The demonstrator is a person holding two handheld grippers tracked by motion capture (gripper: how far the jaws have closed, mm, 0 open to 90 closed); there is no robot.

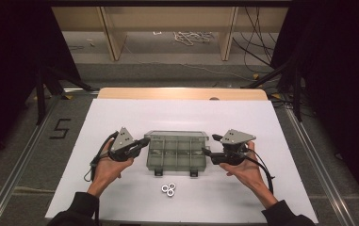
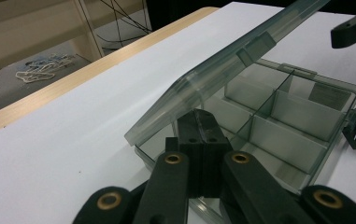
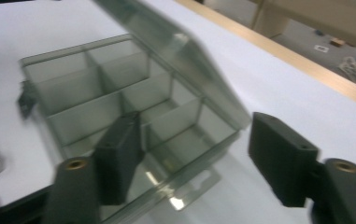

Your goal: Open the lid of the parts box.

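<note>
Opening smoky translucent plastic compartment box [image 1: 177,150] mid-sheet on white table covering [image 1: 120,117]: left gripper [image 2: 199,140] pinched shut, bracing box's end under raised lid [image 2: 222,70]; right gripper [image 3: 199,158] gaping, gripping nothing, straddling box's near corner; next, probably loading silver nuts [image 1: 168,189].

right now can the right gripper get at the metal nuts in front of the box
Probably yes. The right gripper stands open at the compartment box's right end, holding nothing. The metal nuts lie on bare white table in front of the box, with nothing between; it would swing back toward the person.
</note>
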